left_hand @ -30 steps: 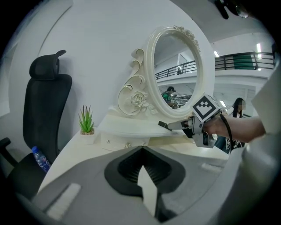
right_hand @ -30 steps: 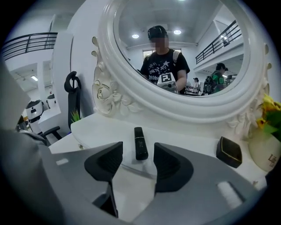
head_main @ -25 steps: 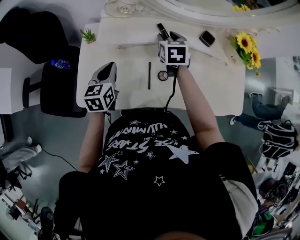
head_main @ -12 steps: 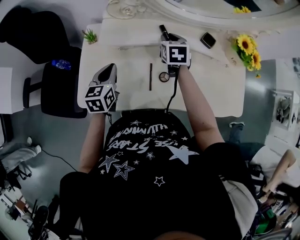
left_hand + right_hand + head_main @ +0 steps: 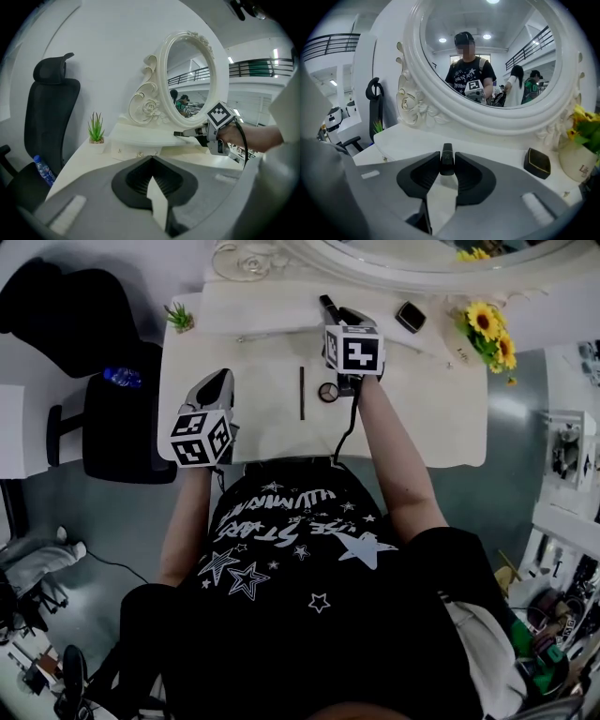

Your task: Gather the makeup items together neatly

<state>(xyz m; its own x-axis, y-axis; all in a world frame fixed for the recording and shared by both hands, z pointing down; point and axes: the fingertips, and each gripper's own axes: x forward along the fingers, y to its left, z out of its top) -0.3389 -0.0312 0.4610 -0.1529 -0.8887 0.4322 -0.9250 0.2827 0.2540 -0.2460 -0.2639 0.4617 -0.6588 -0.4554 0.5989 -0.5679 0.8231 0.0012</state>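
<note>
Clamped between the jaws of the right claw (image 5: 447,160) is a slim black plastic makeup tube (image 5: 447,151), glossy and squared at its end, pointing toward the oval white carved mirror (image 5: 487,56). It sits over the raised rear shelf of the white dressing table (image 5: 431,418); whether it touches the shelf cannot be told. The other makeup lies apart from it. A thin dark pencil (image 5: 302,392) and a small round compact (image 5: 327,391) lie just beside each other on the main top. A black square compact (image 5: 411,316) rests on the shelf to the right, near the yellow sunflowers (image 5: 483,320).

Compared with 1 second ago, the pencil and both compacts lie where they did, and both hands keep their places. The right claw's jaws have just been closing and now stand narrow, pressed on the tube's 2 sides. The left claw (image 5: 221,381) hovers over the table's left front part, jaws together with nothing between them.
</note>
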